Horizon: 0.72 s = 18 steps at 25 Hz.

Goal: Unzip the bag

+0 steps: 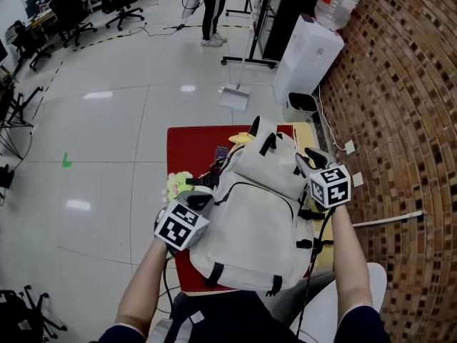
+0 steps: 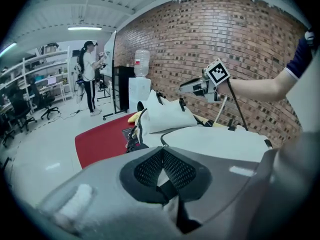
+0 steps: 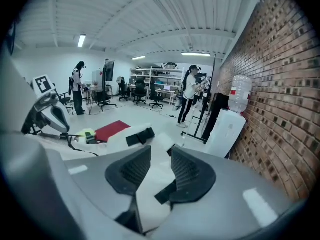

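Note:
A pale grey backpack [image 1: 250, 220] with black straps lies on a red table [image 1: 187, 145]. A dark zipper line [image 1: 251, 186] curves over its front pocket. My left gripper [image 1: 202, 190] sits at the bag's left edge. In the left gripper view its pads [image 2: 150, 166] meet, so that gripper [image 2: 161, 154] is shut just above the backpack [image 2: 210, 141]; I cannot tell whether any fabric is pinched. My right gripper [image 1: 308, 157] hovers at the bag's upper right. In the right gripper view this gripper [image 3: 160, 159] stands open, with pale bag fabric [image 3: 150, 184] showing in the gap.
A yellow-green object [image 1: 177, 184] and a dark flat item [image 1: 221, 152] lie left of the bag, a yellow thing [image 1: 241, 138] at its top. Beyond the table stand a white water dispenser [image 1: 307, 56], a dustpan [image 1: 234, 97] and a person [image 1: 212, 9]. A brick wall [image 1: 400, 120] runs along the right.

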Each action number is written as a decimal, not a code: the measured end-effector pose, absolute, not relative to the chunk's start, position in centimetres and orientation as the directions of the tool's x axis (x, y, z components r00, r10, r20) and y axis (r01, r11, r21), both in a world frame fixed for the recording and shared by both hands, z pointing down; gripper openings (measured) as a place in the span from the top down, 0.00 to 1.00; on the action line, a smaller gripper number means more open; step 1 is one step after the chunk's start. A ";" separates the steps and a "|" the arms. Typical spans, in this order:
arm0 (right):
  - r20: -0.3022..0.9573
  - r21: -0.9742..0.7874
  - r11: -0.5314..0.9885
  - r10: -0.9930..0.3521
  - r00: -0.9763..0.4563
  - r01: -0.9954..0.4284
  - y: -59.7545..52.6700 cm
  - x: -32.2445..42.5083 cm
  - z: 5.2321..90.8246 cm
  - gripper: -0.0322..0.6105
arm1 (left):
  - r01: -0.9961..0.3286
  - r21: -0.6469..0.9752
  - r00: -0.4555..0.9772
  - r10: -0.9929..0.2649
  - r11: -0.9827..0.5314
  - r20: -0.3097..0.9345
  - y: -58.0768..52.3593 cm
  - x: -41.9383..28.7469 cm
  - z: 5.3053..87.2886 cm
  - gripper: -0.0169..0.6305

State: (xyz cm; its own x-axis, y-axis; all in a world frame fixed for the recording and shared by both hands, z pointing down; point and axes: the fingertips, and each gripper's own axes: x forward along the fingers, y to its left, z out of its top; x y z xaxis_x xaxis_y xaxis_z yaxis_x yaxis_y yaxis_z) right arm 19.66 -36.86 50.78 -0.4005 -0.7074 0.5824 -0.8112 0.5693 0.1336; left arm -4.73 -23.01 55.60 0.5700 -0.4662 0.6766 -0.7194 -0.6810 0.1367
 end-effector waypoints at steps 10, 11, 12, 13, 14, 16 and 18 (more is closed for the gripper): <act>0.616 0.094 0.580 -0.673 -0.410 -0.809 -32.6 15.9 51.8 0.79 | -0.317 0.157 0.588 -0.064 -0.935 0.806 -22.9 -0.5 61.3 0.74; 0.615 0.090 0.580 -0.672 -0.413 -0.809 -32.2 15.6 51.6 0.79 | -0.302 0.171 0.578 -0.038 -0.938 0.815 -23.1 -0.9 61.4 0.75; 0.614 0.086 0.582 -0.670 -0.417 -0.809 -31.7 15.2 51.4 0.79 | -0.289 0.176 0.567 -0.020 -0.941 0.824 -23.4 -1.3 61.5 0.76; 0.613 0.081 0.584 -0.668 -0.421 -0.808 -31.2 14.9 51.2 0.79 | -0.273 0.172 0.555 -0.009 -0.946 0.832 -23.8 -1.5 61.6 0.85; 0.615 0.076 0.587 -0.664 -0.426 -0.806 -30.6 14.7 51.1 0.79 | -0.251 0.167 0.545 0.003 -0.954 0.838 -24.0 -1.6 61.6 0.90; 0.626 0.067 0.601 -0.646 -0.436 -0.796 -29.5 14.0 51.4 0.80 | -0.197 0.164 0.538 0.033 -0.966 0.842 -24.1 -1.5 61.6 0.91; 0.650 0.066 0.617 -0.623 -0.435 -0.784 -28.7 13.5 52.1 0.80 | -0.152 0.155 0.527 0.052 -0.976 0.848 -24.2 -1.3 61.7 0.91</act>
